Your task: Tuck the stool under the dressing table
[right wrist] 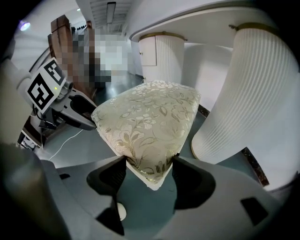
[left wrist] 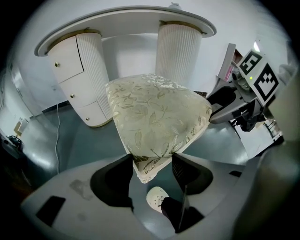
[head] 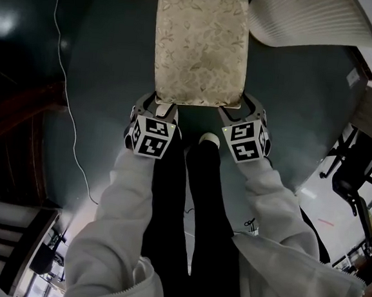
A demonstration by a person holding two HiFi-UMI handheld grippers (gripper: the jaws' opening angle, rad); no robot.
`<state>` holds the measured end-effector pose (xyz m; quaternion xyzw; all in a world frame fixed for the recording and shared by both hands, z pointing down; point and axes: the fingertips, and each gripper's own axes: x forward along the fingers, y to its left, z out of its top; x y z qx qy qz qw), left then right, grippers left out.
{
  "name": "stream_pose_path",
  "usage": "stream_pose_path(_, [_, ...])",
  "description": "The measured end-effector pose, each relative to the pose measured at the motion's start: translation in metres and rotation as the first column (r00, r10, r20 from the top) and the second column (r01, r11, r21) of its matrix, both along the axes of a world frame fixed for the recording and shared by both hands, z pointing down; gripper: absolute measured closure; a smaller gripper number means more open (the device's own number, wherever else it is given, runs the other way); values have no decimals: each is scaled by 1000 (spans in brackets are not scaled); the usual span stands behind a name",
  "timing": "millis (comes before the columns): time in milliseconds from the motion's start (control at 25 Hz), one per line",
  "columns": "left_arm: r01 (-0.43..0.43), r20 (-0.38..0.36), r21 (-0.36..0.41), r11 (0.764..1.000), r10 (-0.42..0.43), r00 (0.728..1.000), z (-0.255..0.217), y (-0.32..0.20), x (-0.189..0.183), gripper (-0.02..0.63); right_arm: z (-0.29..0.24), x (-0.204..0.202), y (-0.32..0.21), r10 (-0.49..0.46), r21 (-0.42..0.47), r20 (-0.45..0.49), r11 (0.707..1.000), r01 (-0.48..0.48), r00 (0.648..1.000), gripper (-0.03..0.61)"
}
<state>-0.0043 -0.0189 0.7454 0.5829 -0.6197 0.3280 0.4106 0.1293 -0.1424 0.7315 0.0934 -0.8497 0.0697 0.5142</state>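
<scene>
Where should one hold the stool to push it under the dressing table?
Take the stool by its two near corners, left claw on one, right claw on the other, from the side away from the dressing table: the square seat's corners fit between the jaws.

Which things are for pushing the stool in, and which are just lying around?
For the job: the stool; the left gripper and the right gripper, jaws closed on its near corners; the dressing table.

Just lying about: the white cable on the floor; the black office chair.
</scene>
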Motion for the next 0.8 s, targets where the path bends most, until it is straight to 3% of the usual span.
stream_pose_path(800, [-176, -5, -14, 984, 176, 984, 10, -45, -80, 354, 10, -61, -17, 179, -19, -20, 984, -180, 984, 224])
